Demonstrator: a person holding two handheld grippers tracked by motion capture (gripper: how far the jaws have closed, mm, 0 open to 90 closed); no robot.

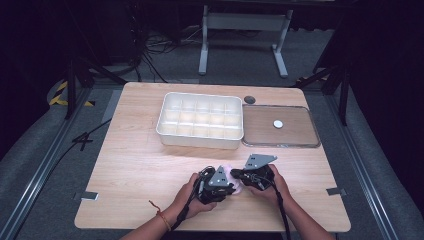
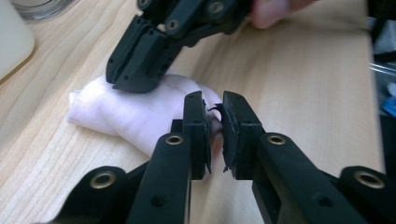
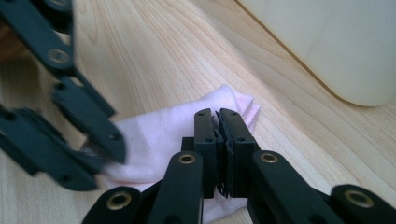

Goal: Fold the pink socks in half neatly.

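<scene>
Two grippers are meeting over a pale pink folded cloth lying on the surface near its front edge. The left gripper and right gripper are both pinching the cloth, with bare wood separating them from the white compartment tray.

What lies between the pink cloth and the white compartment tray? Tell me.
Nothing: in the high view, bare wooden table runs from the pink cloth, pinched by both grippers, to the white compartment tray.

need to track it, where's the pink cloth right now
In the high view the pink cloth lies on the table's near edge, between both hand-held grippers, in front of the white divided tray.
</scene>
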